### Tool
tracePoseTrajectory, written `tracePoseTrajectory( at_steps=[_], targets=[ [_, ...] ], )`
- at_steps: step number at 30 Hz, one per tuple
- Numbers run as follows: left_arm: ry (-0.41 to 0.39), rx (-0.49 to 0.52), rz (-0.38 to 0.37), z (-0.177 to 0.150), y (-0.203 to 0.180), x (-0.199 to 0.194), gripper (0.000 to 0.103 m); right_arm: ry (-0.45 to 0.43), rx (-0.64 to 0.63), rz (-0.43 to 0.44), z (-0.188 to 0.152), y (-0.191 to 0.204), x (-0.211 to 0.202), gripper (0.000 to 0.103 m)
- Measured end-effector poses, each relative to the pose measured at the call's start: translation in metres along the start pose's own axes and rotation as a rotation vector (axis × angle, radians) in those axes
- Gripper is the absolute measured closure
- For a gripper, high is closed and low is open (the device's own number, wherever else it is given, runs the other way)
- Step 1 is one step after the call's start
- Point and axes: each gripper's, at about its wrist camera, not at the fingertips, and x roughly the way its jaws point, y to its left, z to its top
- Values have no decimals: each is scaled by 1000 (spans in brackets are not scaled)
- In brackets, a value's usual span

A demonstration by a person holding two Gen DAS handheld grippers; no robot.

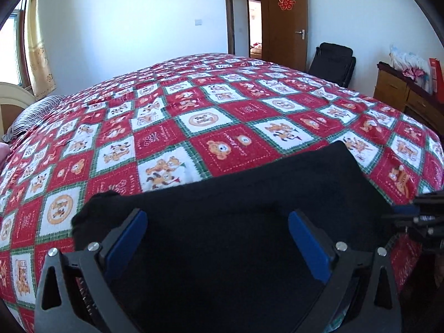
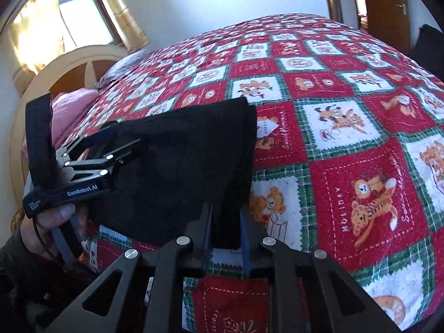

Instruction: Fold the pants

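Black pants (image 2: 177, 163) lie folded just ahead of both grippers – right gripper (image 2: 226, 238) pinches the near edge, left gripper (image 1: 217, 238) gapes wide above them – long axis left-right.

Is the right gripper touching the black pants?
Touching. In the right wrist view, the right gripper has its fingers closed on the near edge of the black pants.

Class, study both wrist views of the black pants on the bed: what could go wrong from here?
1. The right tool pinches only a near corner of the pants; lifting may let it slip out.
2. The left tool is open over the pants, gripping nothing, so that side may sag.
3. Both tools work close together and could collide.
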Motion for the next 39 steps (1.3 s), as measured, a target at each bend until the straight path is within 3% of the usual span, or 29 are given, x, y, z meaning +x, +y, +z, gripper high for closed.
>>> tracePoseTrajectory(
  at_steps=[1, 3, 5, 9, 12, 17, 19, 23, 31, 36, 39],
  targets=[
    [-8, -5, 11, -2, 4, -5, 0, -9, 19, 0, 0, -3, -2, 77],
    [-30, -30, 21, -7, 14, -15, 0, -40, 45, -33, 2, -5, -9, 58],
    [-41, -58, 39, -11, 25, -22, 0, -137, 17, -99, 7, 4, -24, 57],
    [-28, -103, 47, -19, 38, -25, 0, -223, -93, -44, 21, 39, -35, 52],
    [-13, -112, 35, -28, 40, -27, 0, -204, -151, 1, 33, 61, -14, 51],
    [9, -105, 46, -48, 45, -28, 0, -139, -116, -96, 48, 54, 27, 51],
    [29, -129, 35, -54, 49, -22, 0, -93, -51, -86, 51, 37, 43, 51],
    [45, -196, -9, -59, 57, -20, 0, -107, -67, -64, 50, 34, 39, 51],
    [42, -179, -1, -70, 58, -37, 0, -144, -100, -88, 31, 44, 12, 48],
    [52, -209, -33, -76, 64, -30, 0, -78, -182, -200, 8, 44, 19, 44],
    [42, -204, -38, -74, 64, -33, 0, -43, -59, -87, 12, 21, 18, 43]
  ],
)
